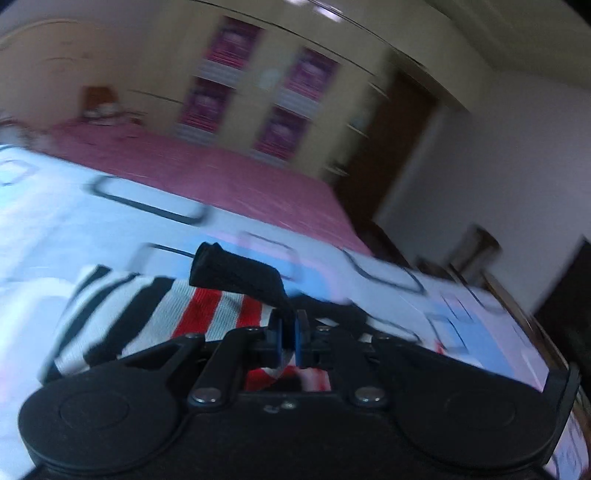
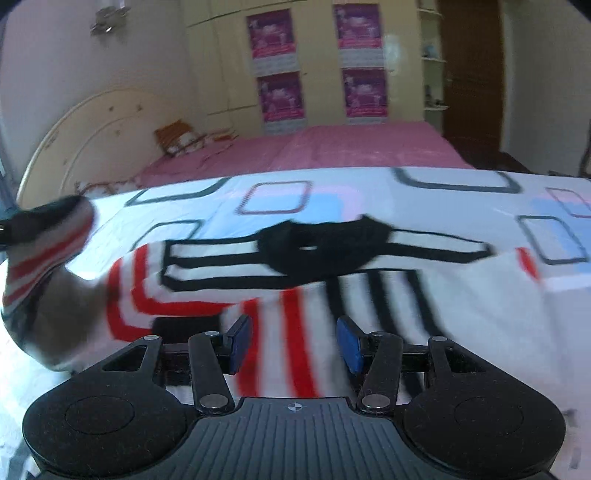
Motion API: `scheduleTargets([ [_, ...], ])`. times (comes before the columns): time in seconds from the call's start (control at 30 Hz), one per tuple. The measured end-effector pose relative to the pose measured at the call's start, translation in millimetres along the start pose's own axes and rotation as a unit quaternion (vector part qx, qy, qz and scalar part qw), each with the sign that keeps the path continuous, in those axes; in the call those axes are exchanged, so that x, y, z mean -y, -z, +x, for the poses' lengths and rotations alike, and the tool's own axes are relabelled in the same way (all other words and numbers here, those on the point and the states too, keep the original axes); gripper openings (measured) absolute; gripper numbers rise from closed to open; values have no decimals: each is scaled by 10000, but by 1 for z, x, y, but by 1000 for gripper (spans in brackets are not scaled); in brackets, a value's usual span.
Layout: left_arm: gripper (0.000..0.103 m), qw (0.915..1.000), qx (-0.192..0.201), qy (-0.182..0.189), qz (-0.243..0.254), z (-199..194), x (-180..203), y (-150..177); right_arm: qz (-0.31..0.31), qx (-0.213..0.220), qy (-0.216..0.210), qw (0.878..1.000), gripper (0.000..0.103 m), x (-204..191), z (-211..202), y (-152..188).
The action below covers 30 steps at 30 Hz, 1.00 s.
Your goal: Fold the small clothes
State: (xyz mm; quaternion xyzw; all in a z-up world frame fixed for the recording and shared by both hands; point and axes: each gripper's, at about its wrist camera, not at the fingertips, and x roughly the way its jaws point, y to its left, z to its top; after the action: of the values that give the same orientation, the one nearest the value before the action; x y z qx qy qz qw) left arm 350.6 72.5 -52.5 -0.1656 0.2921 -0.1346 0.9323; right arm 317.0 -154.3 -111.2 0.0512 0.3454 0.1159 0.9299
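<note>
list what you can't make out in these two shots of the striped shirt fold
- Left wrist view: motion blur smears the purple posters; no print is readable.
- Left wrist view: the left tongs are shut on the black cuff; the rest of that sleeve is hidden behind them.
- Right wrist view: the right tongs stand open over the striped shirt; its hem is hidden beneath the tool body.
- Right wrist view: the lifted sleeve is blurred and cut off at the left edge.

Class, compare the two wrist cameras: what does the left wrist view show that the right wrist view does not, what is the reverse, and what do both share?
Only the left wrist view shows the left gripper shut on the black cuff of the striped top.

Only the right wrist view shows the right gripper open over the top, the black collar and the curved headboard.

Both show the striped top, the patterned sheet, the pink bedspread and the purple posters.
</note>
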Motion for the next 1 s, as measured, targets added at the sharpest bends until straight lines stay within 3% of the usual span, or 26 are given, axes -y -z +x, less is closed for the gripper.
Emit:
scheduleTargets([
  [0.1, 6, 9990, -302, 278, 171, 30, 29, 15, 116, 16, 173, 9998, 51, 26, -12, 4],
  [0.27, 8, 9926, -938, 398, 654, 82, 66, 49, 340, -31, 290, 9990, 51, 61, -30, 9],
  [0.43, 31, 9835, -1424, 76, 1111, 89, 75, 85, 384, -49, 232, 9990, 51, 74, -40, 11],
  [0.5, 50, 9838, -1376, -61, 1149, 80, 73, 87, 356, -67, 171, 9992, 51, 73, -41, 12],
  [0.6, 62, 9881, -1073, -292, 1062, 55, 58, 79, 267, -113, 58, 9996, 51, 65, -34, 10],
  [0.8, 64, 9873, -721, -1106, 887, 9, 10, 69, -4, -144, -201, 9997, 52, 40, -24, 6],
  [0.83, 64, 9856, -687, -1285, 854, 1, -1, 70, -52, -158, -239, 9996, 59, 34, -21, 5],
  [0.87, 64, 9841, -673, -1417, 828, -4, -9, 71, -90, -152, -264, 9995, 73, 28, -20, 5],
  [1.0, 64, 9774, -690, -1866, 712, -19, -34, 73, -294, -121, -340, 9989, 76, 7, -13, 4],
])
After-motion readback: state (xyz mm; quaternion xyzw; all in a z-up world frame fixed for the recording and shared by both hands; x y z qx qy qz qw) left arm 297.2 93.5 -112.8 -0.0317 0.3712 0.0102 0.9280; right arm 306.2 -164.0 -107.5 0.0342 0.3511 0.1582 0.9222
